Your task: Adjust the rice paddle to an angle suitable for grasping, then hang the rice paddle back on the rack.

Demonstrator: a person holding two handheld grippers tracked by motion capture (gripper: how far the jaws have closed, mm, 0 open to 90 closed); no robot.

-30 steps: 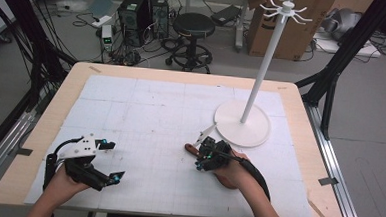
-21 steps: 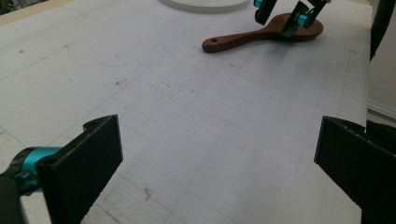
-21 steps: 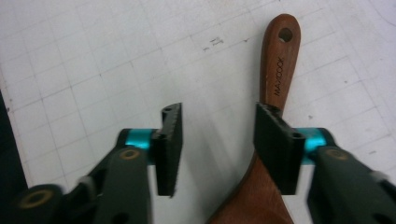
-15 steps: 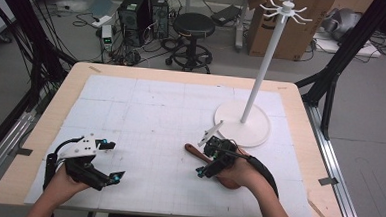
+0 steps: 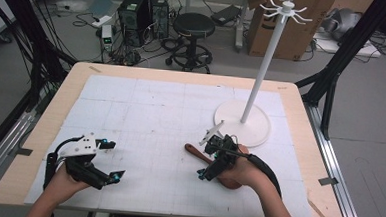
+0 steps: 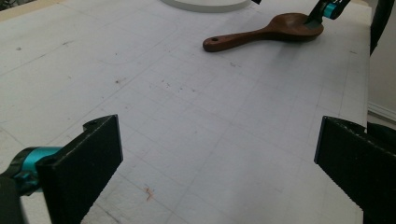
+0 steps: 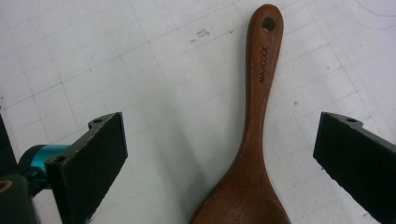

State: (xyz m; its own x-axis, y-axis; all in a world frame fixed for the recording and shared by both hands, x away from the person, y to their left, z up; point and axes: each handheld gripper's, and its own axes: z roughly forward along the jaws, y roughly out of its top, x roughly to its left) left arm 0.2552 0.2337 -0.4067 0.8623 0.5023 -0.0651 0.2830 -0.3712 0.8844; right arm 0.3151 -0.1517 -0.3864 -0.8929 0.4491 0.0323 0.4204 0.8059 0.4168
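A dark wooden spoon (image 5: pixel 194 152) lies on the white gridded mat, its handle pointing left and its bowl under my right hand. My right gripper (image 5: pixel 203 159) hovers over it, open. In the right gripper view the spoon (image 7: pixel 259 116) runs up between the two wide-apart jaws, and neither jaw touches it. My left gripper (image 5: pixel 114 160) rests open near the front left of the mat with nothing between its jaws. The left gripper view has the spoon (image 6: pixel 266 33) far off, well beyond my open left gripper (image 6: pixel 219 140), with a teal-tipped jaw of the right gripper (image 6: pixel 327 9) over its bowl.
A white hook stand (image 5: pixel 262 67) rises from a round white base (image 5: pixel 259 134) just behind and right of the spoon. The base's edge (image 6: pixel 205 3) sits at the top of the left gripper view. The wooden table edge (image 5: pixel 39 130) frames the mat.
My right gripper has shifted slightly right and toward the person over the spoon. The spoon and the left gripper have stayed put.
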